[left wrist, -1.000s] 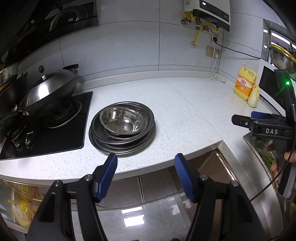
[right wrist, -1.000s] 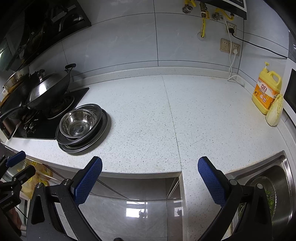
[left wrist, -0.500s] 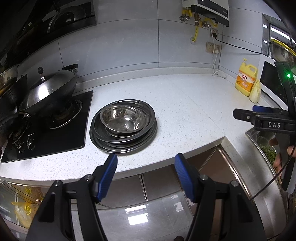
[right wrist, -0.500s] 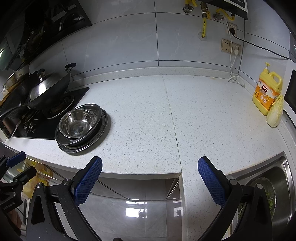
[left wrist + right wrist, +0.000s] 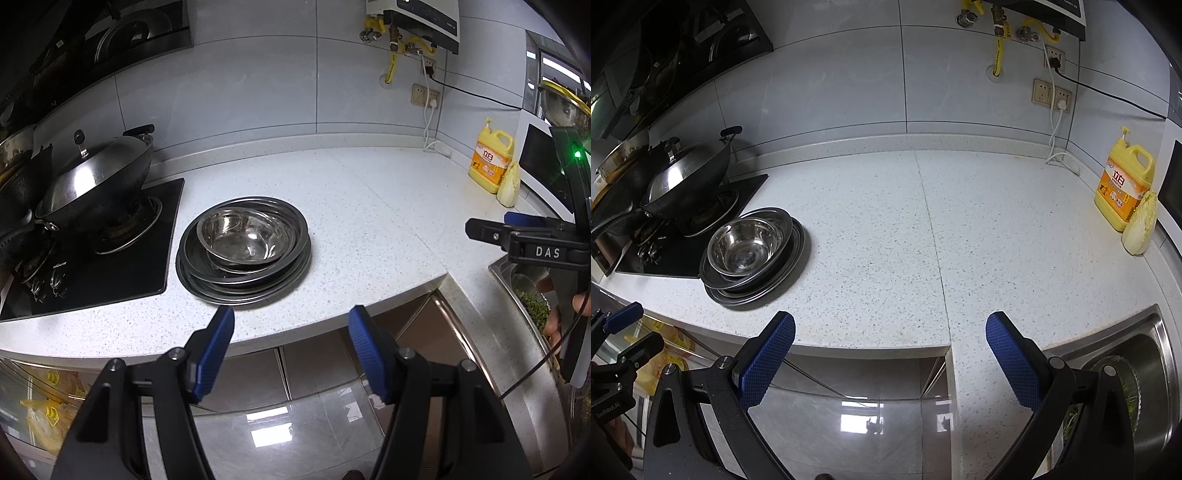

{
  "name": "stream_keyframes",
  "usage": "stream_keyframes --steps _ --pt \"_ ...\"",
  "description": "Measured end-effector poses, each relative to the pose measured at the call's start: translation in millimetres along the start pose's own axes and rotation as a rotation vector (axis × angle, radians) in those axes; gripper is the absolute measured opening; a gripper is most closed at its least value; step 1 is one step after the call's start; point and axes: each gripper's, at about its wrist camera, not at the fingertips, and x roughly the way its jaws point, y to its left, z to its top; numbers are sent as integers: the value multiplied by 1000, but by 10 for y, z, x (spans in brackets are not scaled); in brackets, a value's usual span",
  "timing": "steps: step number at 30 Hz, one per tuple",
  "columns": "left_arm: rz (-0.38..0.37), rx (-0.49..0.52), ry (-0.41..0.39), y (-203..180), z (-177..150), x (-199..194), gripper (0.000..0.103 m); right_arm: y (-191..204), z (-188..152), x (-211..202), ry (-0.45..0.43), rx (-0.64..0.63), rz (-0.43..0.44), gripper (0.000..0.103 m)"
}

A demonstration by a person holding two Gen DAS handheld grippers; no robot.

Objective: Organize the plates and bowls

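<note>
Bowl [image 5: 238, 236]: a shiny steel bowl, upright, nested on top of the pile of plates, sitting a little toward the stove side of it.
Plates [image 5: 295, 258]: several shallow steel plates stacked one on another, flat on the countertop, just right of the stove and near the counter's front edge.
Countertop [image 5: 369, 206]: pale speckled stone; bare between the stack and the far right corner.
Stove [image 5: 122, 266]: black glass hob touching the counter to the left of the stack, with a lidded wok [image 5: 96, 181] on its burner.
Left gripper [image 5: 291, 328]: hangs in front of the counter edge, short of the stack, blue pads spread wide with nothing between them.
Right gripper [image 5: 890, 334]: also off the counter's front edge, well to the right of the stack, jaws spread wide and empty; in the left view it shows side-on at the right border.
Sink [image 5: 1137, 354]: steel basin at the right end, greens inside it.
Detergent bottle [image 5: 1123, 184]: yellow, upright in the far right corner, with a cabbage [image 5: 1141, 229] leaning just beside it.
Wall: grey tiles, sockets with a plugged cable.
</note>
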Motion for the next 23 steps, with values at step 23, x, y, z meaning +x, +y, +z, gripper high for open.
stream_keyframes --steps 23 --pt "25 -17 -12 -32 -18 -7 63 -10 11 56 6 -7 1 102"
